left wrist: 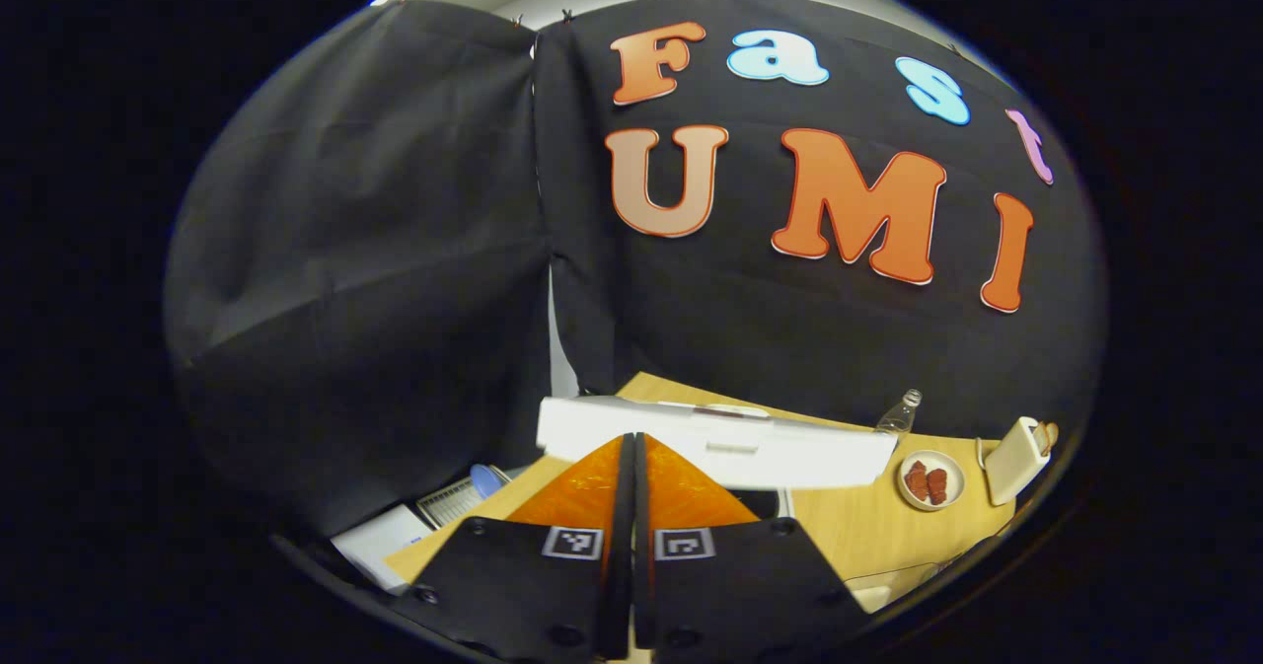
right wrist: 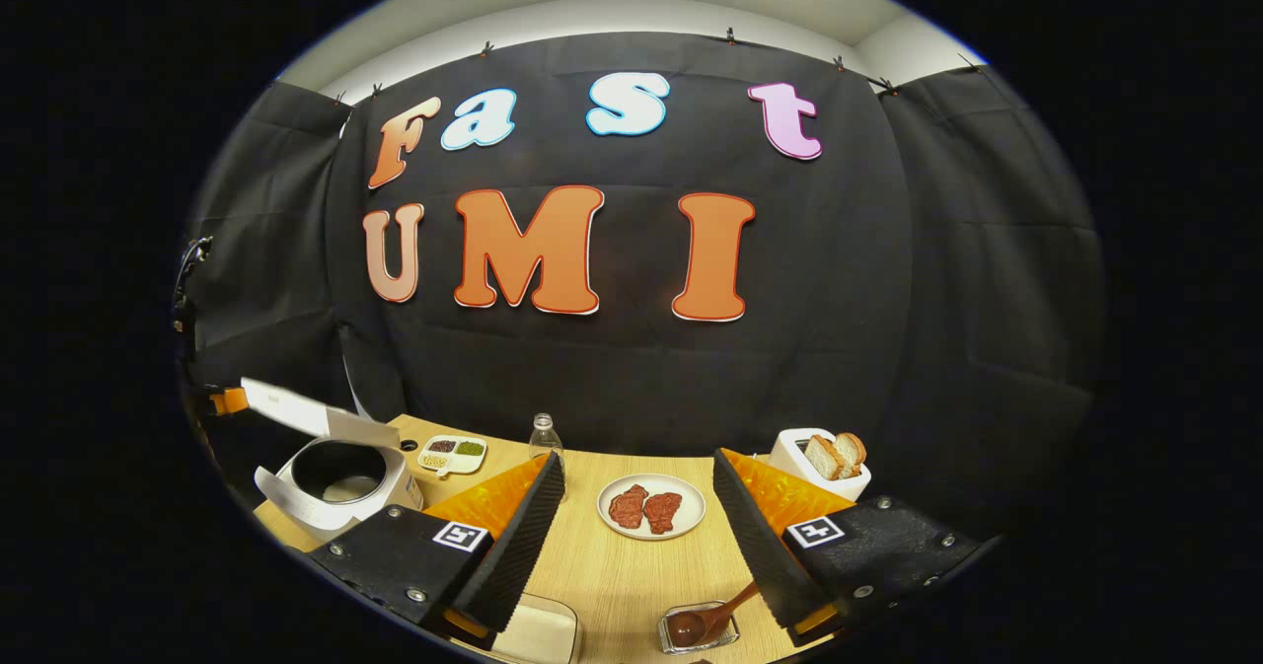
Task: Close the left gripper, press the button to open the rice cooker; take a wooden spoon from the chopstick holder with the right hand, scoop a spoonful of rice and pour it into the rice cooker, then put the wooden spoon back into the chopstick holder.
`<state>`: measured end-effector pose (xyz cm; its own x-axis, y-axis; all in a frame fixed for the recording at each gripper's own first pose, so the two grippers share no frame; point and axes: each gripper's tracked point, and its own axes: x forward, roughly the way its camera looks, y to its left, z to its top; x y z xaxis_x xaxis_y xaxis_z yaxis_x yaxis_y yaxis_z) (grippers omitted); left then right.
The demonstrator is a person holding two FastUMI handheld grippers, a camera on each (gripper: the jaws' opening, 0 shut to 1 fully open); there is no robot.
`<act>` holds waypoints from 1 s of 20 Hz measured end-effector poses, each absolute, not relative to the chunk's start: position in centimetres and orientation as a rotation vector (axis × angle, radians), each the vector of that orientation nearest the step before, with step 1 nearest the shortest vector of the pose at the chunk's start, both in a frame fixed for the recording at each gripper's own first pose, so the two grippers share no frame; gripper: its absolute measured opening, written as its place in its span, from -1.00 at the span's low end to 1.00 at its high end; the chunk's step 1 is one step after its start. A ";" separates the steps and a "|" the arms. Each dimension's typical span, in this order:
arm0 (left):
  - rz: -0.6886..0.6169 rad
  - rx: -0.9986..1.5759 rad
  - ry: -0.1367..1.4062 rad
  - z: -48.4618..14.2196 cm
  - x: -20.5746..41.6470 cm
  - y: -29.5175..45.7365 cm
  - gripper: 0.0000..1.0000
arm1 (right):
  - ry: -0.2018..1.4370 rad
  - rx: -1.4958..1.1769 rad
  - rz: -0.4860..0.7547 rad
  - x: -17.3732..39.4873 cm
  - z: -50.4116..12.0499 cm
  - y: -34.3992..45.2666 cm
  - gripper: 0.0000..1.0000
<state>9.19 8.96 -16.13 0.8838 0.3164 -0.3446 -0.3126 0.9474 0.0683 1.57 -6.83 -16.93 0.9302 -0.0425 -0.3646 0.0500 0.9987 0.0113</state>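
Looking along your left gripper (left wrist: 631, 447), you see its fingers pressed flat together with nothing between them, right in front of the raised white lid (left wrist: 715, 442) of the cooker. Your right gripper (right wrist: 639, 477) hangs above the table (right wrist: 612, 575) with its fingers spread wide and empty. From there the cooker (right wrist: 340, 481) sits at the far left, lid up, its dark pot exposed. The spoon (right wrist: 705, 620) lies near you in a small clear holder (right wrist: 699, 632) — bowl down, handle tilted toward the right finger. Farther off sit a plate (right wrist: 651, 506) of meat, a bottle (right wrist: 545, 437) and a toaster (right wrist: 819, 462) with bread.
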 end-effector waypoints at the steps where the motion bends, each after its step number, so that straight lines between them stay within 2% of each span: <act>1: 0.312 0.010 0.331 -15.9 8.7 8.1 -0.84 | 0.378 0.026 -0.048 1.3 -17.2 -7.1 0.89; 3: 0.290 0.034 0.287 -14.5 7.9 6.6 -0.72 | 0.393 0.030 -0.054 0.8 -18.1 -8.1 0.89; 4: 0.293 0.059 0.265 -13.6 7.4 6.2 -0.39 | 0.400 0.031 -0.063 0.5 -18.5 -8.6 0.89; 5: 0.285 0.077 0.241 -12.8 6.7 5.6 -0.16 | 0.407 0.033 -0.074 0.3 -18.9 -9.3 0.89; 6: 0.266 0.087 0.221 -12.3 6.4 4.7 0.02 | 0.419 0.034 -0.086 0.0 -19.4 -10.0 0.89; 7: 0.238 0.089 0.205 -11.6 6.1 3.4 0.06 | 0.431 0.036 -0.098 -0.3 -20.0 -10.7 0.89; 10: 0.227 0.144 0.170 -10.8 4.5 1.5 0.61 | 0.460 0.062 -0.132 -1.2 -21.5 -12.7 0.89; 12: 0.242 0.204 0.147 -10.8 3.8 0.7 0.73 | 0.482 0.087 -0.166 -1.9 -22.7 -14.3 0.89; 13: 0.234 0.216 0.144 -10.9 3.3 -0.1 0.70 | 0.497 0.097 -0.185 -2.4 -23.4 -15.2 0.89; 14: 0.223 0.219 0.145 -11.2 3.0 -1.0 0.82 | 0.515 0.107 -0.205 -2.7 -24.2 -16.1 0.89; 15: 0.211 0.217 0.148 -11.4 2.6 -1.7 0.76 | 0.532 0.119 -0.216 -3.1 -25.1 -16.9 0.89; 20: 0.172 0.222 0.154 -11.6 1.2 -4.9 0.99 | 0.682 0.229 -0.253 -4.6 -30.9 -19.2 0.89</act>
<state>1.17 -4.89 -11.57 0.9736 0.1861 -0.1323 -0.1522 0.9609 0.2312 -4.65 -19.21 -30.89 0.7483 -0.1548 -0.6451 0.3033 0.9446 0.1251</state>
